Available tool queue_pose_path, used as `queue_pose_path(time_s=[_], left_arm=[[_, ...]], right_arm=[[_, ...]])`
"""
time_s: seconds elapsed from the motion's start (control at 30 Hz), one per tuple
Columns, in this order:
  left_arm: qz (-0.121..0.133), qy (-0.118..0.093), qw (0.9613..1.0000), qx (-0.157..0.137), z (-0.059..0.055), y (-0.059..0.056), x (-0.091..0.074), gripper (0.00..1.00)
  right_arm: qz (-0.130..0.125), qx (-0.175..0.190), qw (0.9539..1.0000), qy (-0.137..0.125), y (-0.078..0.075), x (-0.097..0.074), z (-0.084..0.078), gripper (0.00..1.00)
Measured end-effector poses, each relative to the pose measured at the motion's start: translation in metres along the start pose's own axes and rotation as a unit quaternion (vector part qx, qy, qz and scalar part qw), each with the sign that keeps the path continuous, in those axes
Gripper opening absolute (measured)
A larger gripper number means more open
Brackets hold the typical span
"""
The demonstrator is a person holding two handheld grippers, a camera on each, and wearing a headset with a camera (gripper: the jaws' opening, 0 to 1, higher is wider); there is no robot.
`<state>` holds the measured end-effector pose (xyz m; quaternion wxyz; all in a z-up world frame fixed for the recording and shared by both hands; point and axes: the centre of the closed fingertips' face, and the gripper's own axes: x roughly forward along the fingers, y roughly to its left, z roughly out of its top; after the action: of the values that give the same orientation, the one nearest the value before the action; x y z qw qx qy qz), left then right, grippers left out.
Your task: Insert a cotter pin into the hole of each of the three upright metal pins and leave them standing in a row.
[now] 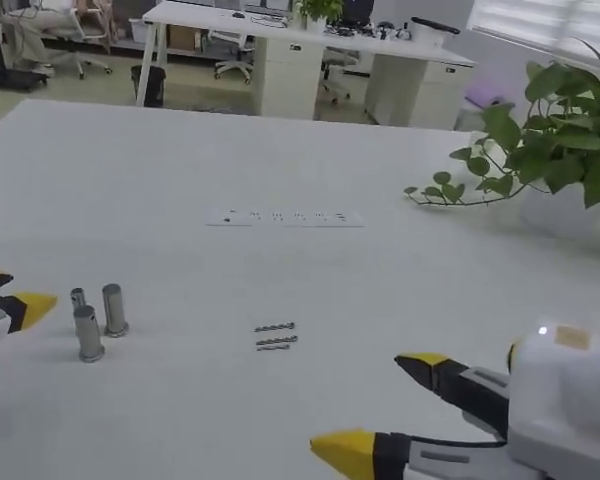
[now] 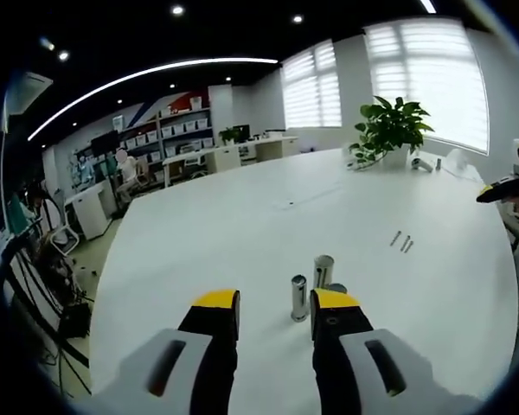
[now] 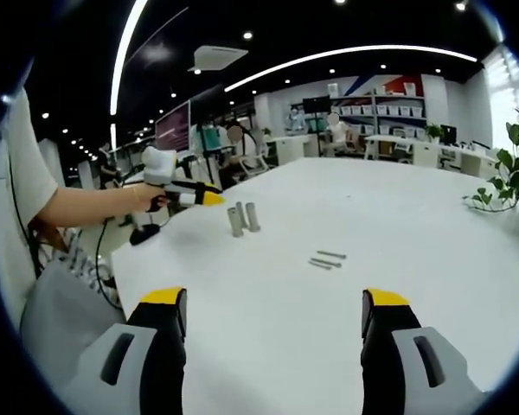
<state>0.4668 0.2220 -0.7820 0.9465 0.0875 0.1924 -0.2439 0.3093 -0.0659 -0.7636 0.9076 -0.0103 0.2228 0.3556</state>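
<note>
**Q:** Where do the task's parts lie?

**A:** Three metal pins (image 1: 88,335) stand upright in a tight cluster at the near left of the white table (image 1: 280,150). None of them has a cotter pin through it. The cotter pins (image 1: 277,340) lie flat side by side near the table's middle, well apart from the cluster, to its right.

**Q:** How are the grippers posed?

**A:** The left gripper (image 1: 30,287) enters from the left edge, roughly level, with its yellow tips pointing right toward the metal pins, just beside them but not touching. Its jaws stand a modest gap apart and hold nothing. In the right gripper view a bare forearm (image 3: 86,203) reaches in from the left, roughly level above the table, to carry this gripper. The right gripper (image 1: 358,400) hovers at the near right, angled left toward the cotter pins and well short of them. Its jaws are spread wide and are empty.

**Q:** What else is on the table?

**A:** A leafy plant (image 1: 560,150) stands at the far right.
</note>
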Motion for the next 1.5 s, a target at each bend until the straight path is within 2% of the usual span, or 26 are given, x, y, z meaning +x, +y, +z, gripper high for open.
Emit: queue_pose_path(time_s=[0.27,0.37,0.5,0.77,0.97,1.03,1.1,1.23,1.43,1.5], left_arm=[[-0.029,0.015,0.9993,0.02,-0.007,0.0,0.02,0.3],[-0.043,0.013,0.9987,0.023,-0.005,-0.003,0.024,0.29],[-0.054,0.032,0.997,0.046,-0.011,-0.006,0.029,0.28],[-0.072,0.043,0.9956,0.043,-0.016,-0.01,0.037,0.25],[-0.085,0.043,0.9944,0.046,-0.014,-0.012,0.04,0.22],[-0.092,0.042,0.9938,0.045,-0.013,-0.013,0.042,0.2],[-0.106,0.037,0.9934,0.023,-0.012,-0.017,0.044,0.16],[-0.122,0.047,0.9909,0.032,-0.016,-0.022,0.044,0.09],[-0.122,0.039,0.9913,0.03,-0.016,-0.022,0.046,0.08],[-0.117,0.032,0.9927,-0.003,-0.015,-0.021,0.049,0.07]], right_arm=[[-0.004,0.018,0.9998,0.006,-0.002,0.005,-0.007,0.84],[-0.003,0.018,0.9998,0.008,-0.003,0.007,-0.008,0.84],[-0.002,0.012,0.9998,0.017,-0.006,0.009,-0.008,0.84],[0.0,0.013,0.9997,0.02,-0.007,0.013,-0.01,0.83],[0.0,0.011,0.9995,0.029,-0.006,0.014,-0.015,0.83],[-0.001,0.013,0.9995,0.03,-0.007,0.014,-0.016,0.83],[-0.003,0.015,0.9994,0.031,-0.008,0.013,-0.016,0.83],[-0.006,0.015,0.9993,0.034,-0.01,0.014,-0.017,0.82],[-0.007,0.014,0.9994,0.032,-0.01,0.014,-0.017,0.82],[-0.006,0.016,0.9994,0.03,-0.011,0.015,-0.017,0.82]])
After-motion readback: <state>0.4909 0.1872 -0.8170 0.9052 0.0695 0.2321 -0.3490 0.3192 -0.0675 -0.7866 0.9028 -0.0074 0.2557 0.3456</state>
